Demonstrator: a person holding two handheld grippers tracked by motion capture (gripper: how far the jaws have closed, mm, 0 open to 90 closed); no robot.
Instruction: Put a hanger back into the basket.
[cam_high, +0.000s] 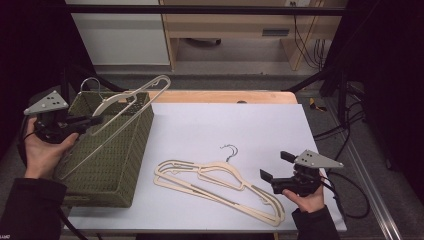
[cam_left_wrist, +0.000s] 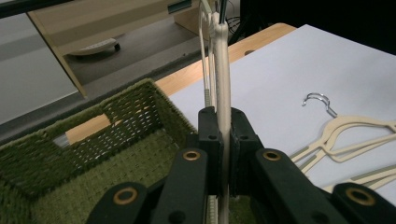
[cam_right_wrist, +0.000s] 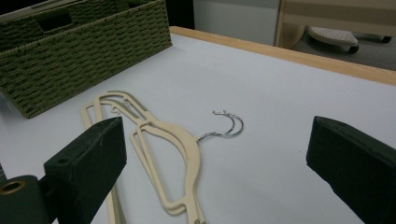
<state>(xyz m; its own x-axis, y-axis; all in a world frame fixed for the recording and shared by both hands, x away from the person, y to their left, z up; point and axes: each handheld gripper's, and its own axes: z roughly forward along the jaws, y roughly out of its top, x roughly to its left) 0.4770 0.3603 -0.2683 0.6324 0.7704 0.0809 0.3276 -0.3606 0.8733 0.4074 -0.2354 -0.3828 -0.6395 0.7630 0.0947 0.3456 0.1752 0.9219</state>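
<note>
Our left tool (cam_left_wrist: 224, 140) is clamped on a cream hanger (cam_high: 131, 97), its two black jaws pressed flat against the thin arm, and carries it tilted above the green woven basket (cam_high: 132, 165) at the left edge of the worktop (cam_high: 225, 125). Our right tool (cam_right_wrist: 215, 154) waits with its jaws wide apart and nothing between them, low over the white sheet, just beside the two hangers (cam_high: 215, 182) that lie stacked there with their wire hooks (cam_right_wrist: 226, 125) pointing away from us.

We judge the held hanger light and stiff, a flat slim frame that should neither bend nor sag in the grip, though its smooth edge could swivel between the pads if it catches the basket wall. The best hold, we judge, is where we have it: across the flat of an arm, near enough to the neck to keep it balanced.

It is pale cream with a silver metal hook (cam_high: 90, 82), a long sloping shoulder and a thin open bar below, its far end reaching past the basket's rim.
</note>
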